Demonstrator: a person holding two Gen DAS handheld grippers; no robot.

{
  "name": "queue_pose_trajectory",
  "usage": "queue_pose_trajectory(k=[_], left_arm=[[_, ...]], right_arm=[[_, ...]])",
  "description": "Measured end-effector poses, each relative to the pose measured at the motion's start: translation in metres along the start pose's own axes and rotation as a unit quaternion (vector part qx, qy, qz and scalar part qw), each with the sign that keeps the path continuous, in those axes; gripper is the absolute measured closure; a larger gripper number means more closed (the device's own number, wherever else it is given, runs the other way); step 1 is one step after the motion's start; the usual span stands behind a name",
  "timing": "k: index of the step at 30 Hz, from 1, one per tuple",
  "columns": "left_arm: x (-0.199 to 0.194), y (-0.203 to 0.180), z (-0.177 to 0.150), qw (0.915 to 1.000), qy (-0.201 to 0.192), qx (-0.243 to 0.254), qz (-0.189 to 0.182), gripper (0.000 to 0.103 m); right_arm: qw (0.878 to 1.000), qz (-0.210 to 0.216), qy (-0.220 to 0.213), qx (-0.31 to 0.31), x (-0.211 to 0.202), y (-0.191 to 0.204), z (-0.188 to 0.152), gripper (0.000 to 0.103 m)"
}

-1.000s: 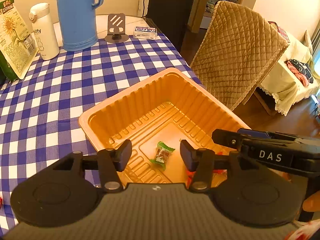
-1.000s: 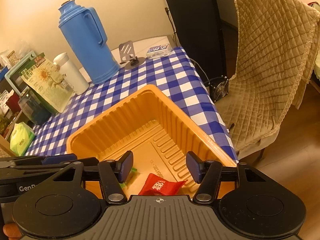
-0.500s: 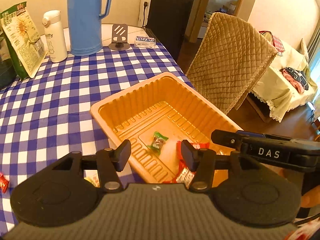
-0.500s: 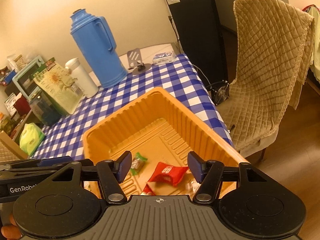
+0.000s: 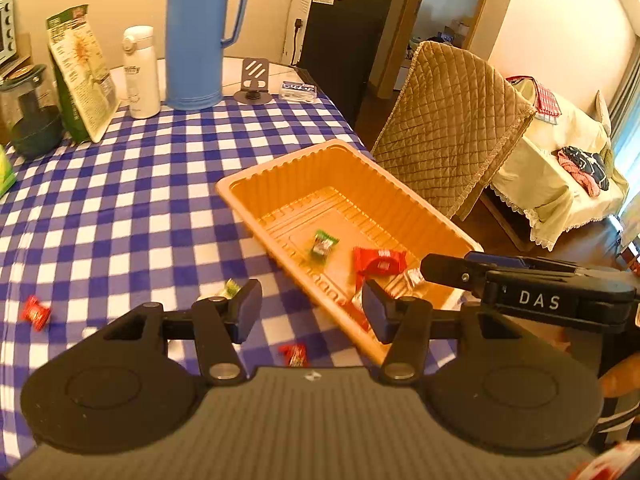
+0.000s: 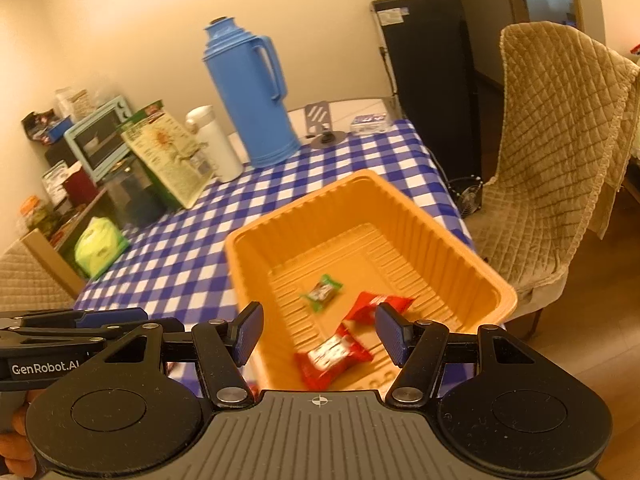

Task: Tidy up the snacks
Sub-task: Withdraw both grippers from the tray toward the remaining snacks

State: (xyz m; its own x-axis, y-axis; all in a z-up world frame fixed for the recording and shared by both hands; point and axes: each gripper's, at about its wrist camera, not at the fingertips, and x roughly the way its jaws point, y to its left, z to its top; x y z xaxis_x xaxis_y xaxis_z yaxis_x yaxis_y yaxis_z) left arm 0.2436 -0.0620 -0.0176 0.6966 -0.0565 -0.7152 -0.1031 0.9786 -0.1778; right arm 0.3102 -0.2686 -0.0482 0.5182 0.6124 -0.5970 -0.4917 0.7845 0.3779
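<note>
A: What are the two tongs doing?

B: The left tongs [image 5: 308,309] stand spread with nothing between the pads. They hang over the checked surface [image 5: 120,208] beside the near corner of the orange tray [image 5: 256,178]. The right tongs [image 6: 318,334] are also released and empty, held above the tray's near end.

A: Where are the snacks?

B: Several lie in the tray. A green-wrapped candy [image 6: 322,291] lies on the ribbed floor near the middle. A red packet [image 6: 378,306] is just beside it, toward the right wall. A second red packet [image 6: 330,356] with white print lies nearer the tongs.

A: Any outside the tray?

B: Yes, loose on the surface. A small red candy [image 5: 295,354] lies just below the left tongs. Another red one [image 5: 36,312] sits well off to the left. A pale green-yellow piece [image 5: 229,289] peeks out behind the left finger [image 5: 246,314].

A: And further back?

B: A tall blue thermos [image 5: 196,36] stands at the far edge, with a white bottle [image 5: 139,72] just beside it and a green snack bag [image 5: 82,76] leaning left of that. A chair with a quilted cover [image 5: 452,120] stands past the tray.
</note>
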Motion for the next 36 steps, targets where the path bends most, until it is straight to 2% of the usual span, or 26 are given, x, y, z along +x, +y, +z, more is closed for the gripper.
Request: queue_pose_trajectory(k=[8,18,26,36], left_arm=[[-0.037,0.020,-0.034,0.9998,-0.001,-0.016,0.013,0.051],[-0.073,0.051,-0.078,0.9977,0.005,-0.047,0.048,0.051],[-0.086,0.078,-0.103,0.9942,0.016,-0.068,0.082,0.051],[-0.089,0.114,-0.117,0.9898,0.023,-0.076,0.118,0.051]], right_arm=[[0.999,0.019,0.021,-0.026,-0.013,0.026,-0.027,0.041],[0.995,0.052,0.055,-0.062,-0.013,0.064,-0.058,0.041],[0.992,0.064,0.079,-0.077,0.000,0.086,-0.075,0.041],[0.992,0.053,0.095,-0.068,0.019,0.099,-0.085,0.041]])
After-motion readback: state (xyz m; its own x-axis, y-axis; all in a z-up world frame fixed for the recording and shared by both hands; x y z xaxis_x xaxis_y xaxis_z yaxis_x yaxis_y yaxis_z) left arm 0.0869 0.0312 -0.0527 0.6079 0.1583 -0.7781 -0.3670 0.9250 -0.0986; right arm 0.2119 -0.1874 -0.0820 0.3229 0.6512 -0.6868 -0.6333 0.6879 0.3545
